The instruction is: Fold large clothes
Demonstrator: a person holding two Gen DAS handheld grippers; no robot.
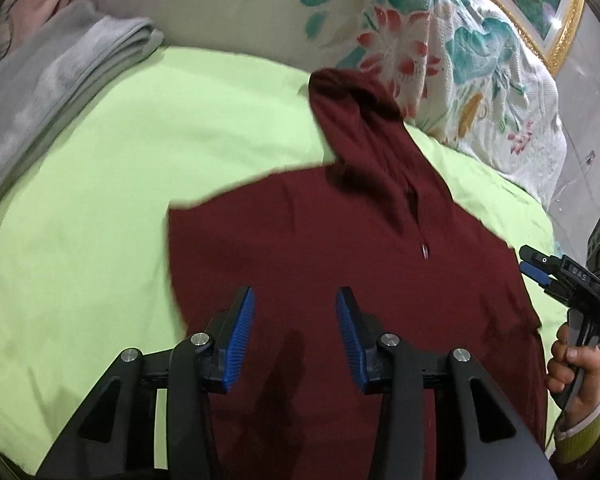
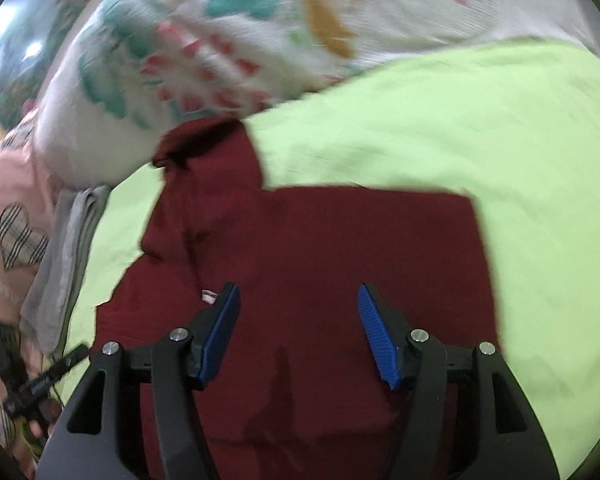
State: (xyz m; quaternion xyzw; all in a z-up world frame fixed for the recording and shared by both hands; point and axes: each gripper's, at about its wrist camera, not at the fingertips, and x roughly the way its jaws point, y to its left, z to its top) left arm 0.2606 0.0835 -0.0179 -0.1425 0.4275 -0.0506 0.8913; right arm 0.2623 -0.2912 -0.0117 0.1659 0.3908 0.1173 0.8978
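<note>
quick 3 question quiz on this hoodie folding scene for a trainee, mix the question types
1. True or false: the left gripper is clamped on the maroon hoodie.
2. Multiple choice: the hoodie lies on a) a lime green sheet b) a wooden floor c) a blue rug.
3. Short answer: what lies folded at the sheet's edge, beside the floral quilt?

Key
1. False: its jaws stand apart with nothing between them, as do those of the right gripper.
2. a
3. A grey garment.
</note>
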